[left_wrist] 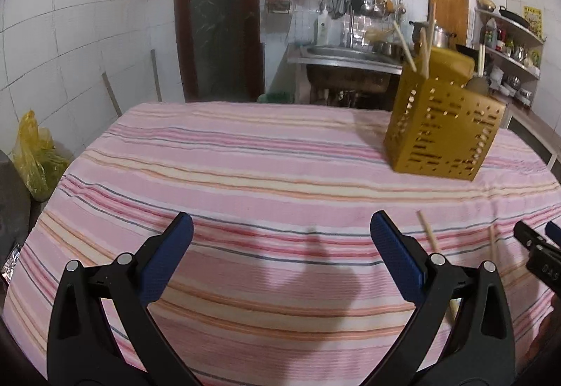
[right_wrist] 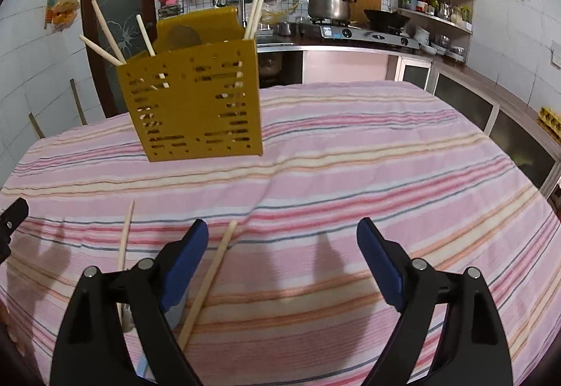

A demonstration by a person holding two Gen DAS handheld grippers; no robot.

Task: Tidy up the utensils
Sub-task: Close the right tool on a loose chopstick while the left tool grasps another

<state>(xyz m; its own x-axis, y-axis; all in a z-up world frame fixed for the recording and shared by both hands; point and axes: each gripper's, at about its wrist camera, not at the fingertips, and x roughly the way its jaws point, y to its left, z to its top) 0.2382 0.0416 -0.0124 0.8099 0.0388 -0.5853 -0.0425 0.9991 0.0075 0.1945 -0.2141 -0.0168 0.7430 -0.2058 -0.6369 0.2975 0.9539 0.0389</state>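
Lying on the striped tablecloth [right_wrist: 350,158] are two loose wooden chopsticks. In the right wrist view, one chopstick [right_wrist: 210,275] sits just inside the right gripper's [right_wrist: 282,235] left finger, slanting from lower left up toward centre frame. A thinner chopstick [right_wrist: 125,235] lies nearly vertical further left. Both grippers are spread wide, holding nothing. In the left wrist view, the left gripper [left_wrist: 280,228] hovers over bare cloth, chopsticks at lower right. A yellow perforated holder [right_wrist: 194,102] stands upper left, sticks poking out.
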